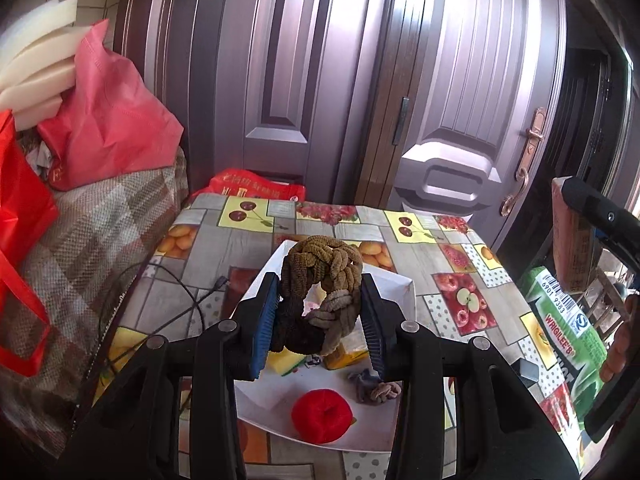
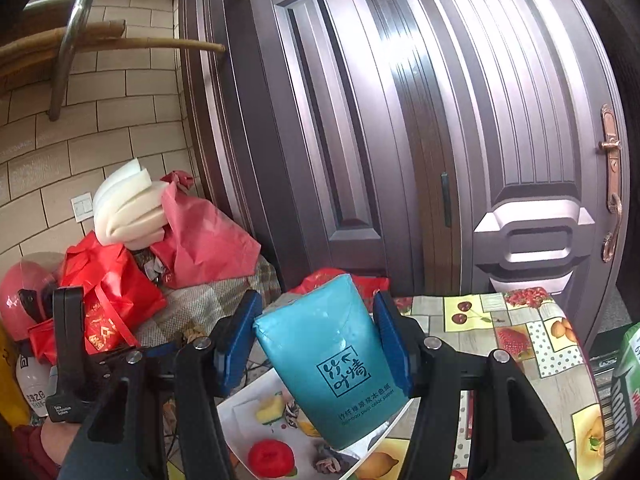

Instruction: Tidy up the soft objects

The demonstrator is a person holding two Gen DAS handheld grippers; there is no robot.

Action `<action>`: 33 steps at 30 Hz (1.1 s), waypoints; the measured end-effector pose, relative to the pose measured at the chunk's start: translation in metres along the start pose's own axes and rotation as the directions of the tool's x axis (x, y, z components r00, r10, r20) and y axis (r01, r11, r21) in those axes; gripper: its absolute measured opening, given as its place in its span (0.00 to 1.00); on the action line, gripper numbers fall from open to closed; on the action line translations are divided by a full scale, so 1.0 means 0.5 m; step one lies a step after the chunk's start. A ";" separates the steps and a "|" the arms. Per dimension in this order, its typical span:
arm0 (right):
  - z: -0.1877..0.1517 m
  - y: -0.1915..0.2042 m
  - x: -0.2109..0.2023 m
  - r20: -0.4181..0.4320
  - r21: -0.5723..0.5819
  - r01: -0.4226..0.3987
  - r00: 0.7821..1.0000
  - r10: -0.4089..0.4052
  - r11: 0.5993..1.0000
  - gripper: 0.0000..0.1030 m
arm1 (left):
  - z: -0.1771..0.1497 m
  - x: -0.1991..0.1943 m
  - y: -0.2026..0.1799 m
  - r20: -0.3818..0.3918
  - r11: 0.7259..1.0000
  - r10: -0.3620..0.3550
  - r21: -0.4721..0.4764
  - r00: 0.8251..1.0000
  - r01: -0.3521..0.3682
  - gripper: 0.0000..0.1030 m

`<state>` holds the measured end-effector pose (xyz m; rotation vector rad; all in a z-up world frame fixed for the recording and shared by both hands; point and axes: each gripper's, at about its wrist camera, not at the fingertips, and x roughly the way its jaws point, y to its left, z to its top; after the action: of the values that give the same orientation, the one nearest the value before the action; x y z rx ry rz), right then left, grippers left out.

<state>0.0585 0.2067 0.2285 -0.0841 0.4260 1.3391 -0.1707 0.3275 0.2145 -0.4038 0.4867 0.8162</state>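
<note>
My left gripper (image 1: 320, 320) is shut on a braided plush bundle (image 1: 320, 284) in olive, dark brown and beige, held above a white tray (image 1: 400, 284). In the tray lie a red plush ball (image 1: 322, 414), a yellow sponge (image 1: 285, 362), a small yellow pack (image 1: 344, 354) and a grey knotted scrunchie (image 1: 376, 390). My right gripper (image 2: 316, 344) is shut on a teal tissue pack (image 2: 332, 360), tilted, above the same white tray (image 2: 244, 404). The red ball (image 2: 271, 454) and the sponge (image 2: 270, 404) show under it.
The tray rests on a table with a fruit-print cloth (image 1: 452, 256), before a dark panelled door (image 1: 440, 100). Left of the table are a plaid cushion (image 1: 100, 224), red bags (image 1: 108, 120) and white foam (image 1: 36, 60). A green carton (image 1: 568, 340) stands at right. A black cable (image 1: 180, 300) crosses the cloth.
</note>
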 end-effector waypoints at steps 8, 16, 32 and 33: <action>-0.117 -0.045 0.198 -0.248 0.084 -0.004 0.968 0.024 0.996 0.56 | -0.065 0.164 0.059 -0.177 0.994 0.007 -0.105 0.984 -0.026 0.41; -0.169 -0.059 0.321 -0.319 0.111 0.010 0.947 0.026 0.994 0.78 | -0.092 0.210 0.075 -0.198 0.989 0.076 -0.111 0.977 -0.099 0.97; -0.119 0.019 0.097 -0.034 -0.075 0.114 0.993 -0.117 0.991 1.00 | -0.072 0.081 0.020 -0.081 0.993 0.092 -0.066 0.992 -0.098 1.00; -0.112 0.025 0.073 -0.009 -0.078 0.129 0.991 -0.130 0.989 1.00 | -0.067 0.064 0.010 -0.070 0.994 0.094 -0.055 0.993 -0.098 1.00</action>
<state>0.0384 0.2266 0.1665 -0.1821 0.3742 1.2273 -0.1644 0.3322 0.1687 -0.4662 0.5493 0.9139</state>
